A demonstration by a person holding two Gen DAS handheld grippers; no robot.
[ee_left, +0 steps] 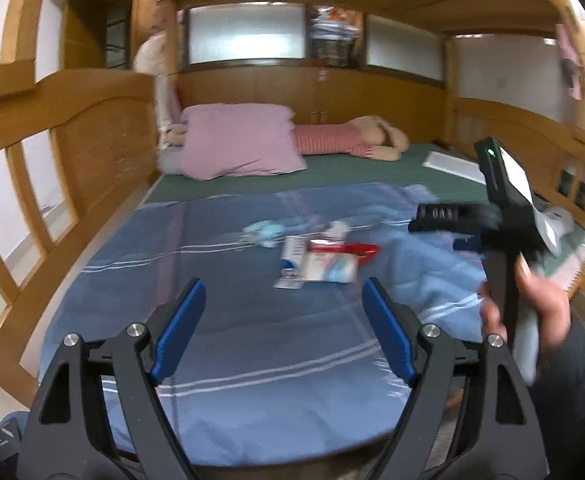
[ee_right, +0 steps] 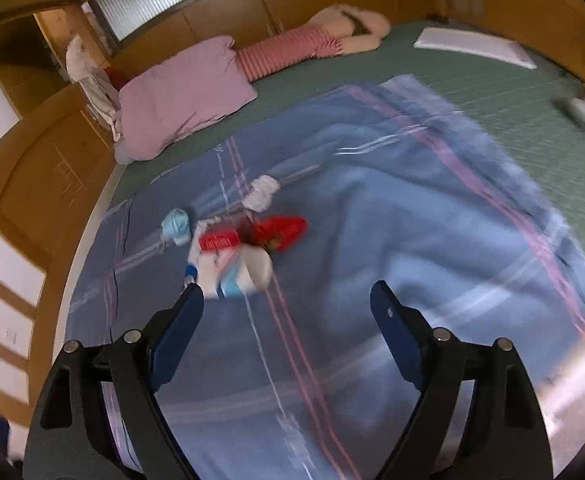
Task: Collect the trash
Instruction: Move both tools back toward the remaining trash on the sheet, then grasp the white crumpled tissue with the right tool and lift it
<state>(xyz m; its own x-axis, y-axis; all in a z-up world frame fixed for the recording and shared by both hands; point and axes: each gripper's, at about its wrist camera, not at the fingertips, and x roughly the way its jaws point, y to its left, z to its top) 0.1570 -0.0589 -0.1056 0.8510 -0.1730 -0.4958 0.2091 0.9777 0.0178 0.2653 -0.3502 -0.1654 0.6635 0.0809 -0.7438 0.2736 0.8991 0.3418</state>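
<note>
Trash lies in a small pile on the blue striped blanket (ee_left: 252,340): a white and blue wrapper (ee_left: 316,266), a red wrapper (ee_left: 352,249), a crumpled white tissue (ee_left: 337,229) and a light blue crumpled piece (ee_left: 262,232). My left gripper (ee_left: 282,330) is open and empty, low over the blanket, short of the pile. In the right wrist view the same pile shows: white and blue wrapper (ee_right: 228,272), red wrapper (ee_right: 278,232), tissue (ee_right: 261,192), light blue piece (ee_right: 176,226). My right gripper (ee_right: 288,334) is open and empty just before the pile; its body (ee_left: 504,216) shows at the right.
A pink pillow (ee_left: 240,144) and a plush toy in red stripes (ee_left: 352,140) lie at the head of the green mattress (ee_left: 372,168). A white flat item (ee_right: 476,46) lies at the far right. A wooden bed frame (ee_left: 92,140) surrounds the bed.
</note>
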